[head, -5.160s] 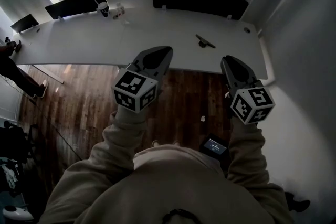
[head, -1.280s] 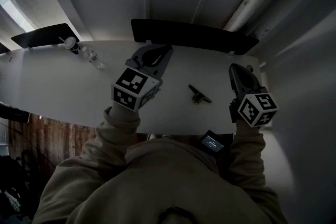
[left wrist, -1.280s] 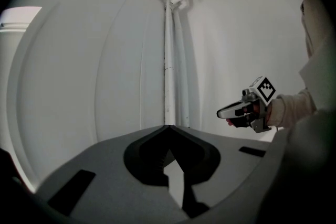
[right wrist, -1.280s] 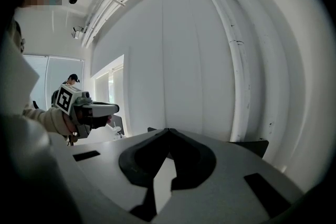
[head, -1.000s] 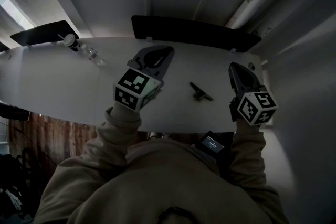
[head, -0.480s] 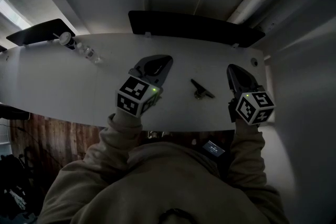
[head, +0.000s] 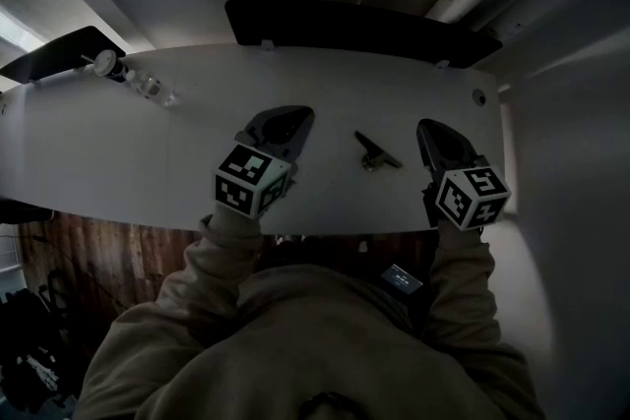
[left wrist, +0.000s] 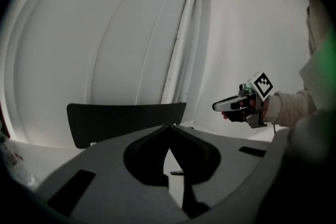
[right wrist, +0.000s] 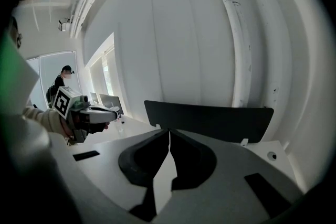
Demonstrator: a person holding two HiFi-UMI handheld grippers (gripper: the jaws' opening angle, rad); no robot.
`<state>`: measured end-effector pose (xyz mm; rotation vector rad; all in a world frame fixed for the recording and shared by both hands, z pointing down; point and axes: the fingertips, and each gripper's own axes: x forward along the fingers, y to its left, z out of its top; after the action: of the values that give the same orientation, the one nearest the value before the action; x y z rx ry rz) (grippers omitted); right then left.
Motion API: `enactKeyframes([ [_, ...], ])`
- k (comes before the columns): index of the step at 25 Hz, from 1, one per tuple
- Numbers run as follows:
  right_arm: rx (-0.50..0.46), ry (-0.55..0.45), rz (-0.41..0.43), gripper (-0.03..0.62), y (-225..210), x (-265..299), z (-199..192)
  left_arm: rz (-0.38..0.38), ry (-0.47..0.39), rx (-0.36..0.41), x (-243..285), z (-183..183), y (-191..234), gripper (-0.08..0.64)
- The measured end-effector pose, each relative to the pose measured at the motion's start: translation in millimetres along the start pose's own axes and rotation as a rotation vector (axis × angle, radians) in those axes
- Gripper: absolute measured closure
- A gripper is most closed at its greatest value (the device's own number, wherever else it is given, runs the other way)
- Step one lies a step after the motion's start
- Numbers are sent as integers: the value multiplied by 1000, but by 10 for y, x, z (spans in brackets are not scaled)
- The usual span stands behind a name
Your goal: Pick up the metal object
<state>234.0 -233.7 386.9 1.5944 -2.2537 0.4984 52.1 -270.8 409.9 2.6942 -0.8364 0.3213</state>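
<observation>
The metal object (head: pixel 377 152) lies on the white bench (head: pixel 118 143), a small dark piece with a thin bar slanting across it. It sits between my two grippers, touching neither and somewhat nearer the right one. No fingers are on it.

My left gripper (head: pixel 295 115) hovers over the bench to the object's left. In the left gripper view its fingers (left wrist: pixel 143 157) meet at the tips with nothing held between them.

My right gripper (head: pixel 430 131) is to the object's right, close to the bench's right end. Its fingers (right wrist: pixel 190 161) are likewise pressed together at the tips and empty. Both grippers point towards the back of the bench, roughly side by side.

At the far left of the bench stand a lidded cup (head: pixel 106 66) and a clear bottle (head: pixel 157 91), close together and well apart from the object. I cannot tell what is inside either.

A dark panel (head: pixel 354 25) stands upright along the bench's back edge.
</observation>
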Motion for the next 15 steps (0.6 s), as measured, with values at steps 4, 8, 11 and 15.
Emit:
enactKeyframes([
  [4,12,30,1,571,-37,80,-192,-6,33,-22,76,-271,-38,557],
  [8,8,70,14,571,-27,150,-363,-18,52,-65,114,-489,-69,557],
  [11,20,104,25,571,-26,215,-531,-24,70,-98,94,-660,-78,557],
  [15,30,140,28,571,-36,317,-733,-10,95,-123,91,-862,-15,557],
])
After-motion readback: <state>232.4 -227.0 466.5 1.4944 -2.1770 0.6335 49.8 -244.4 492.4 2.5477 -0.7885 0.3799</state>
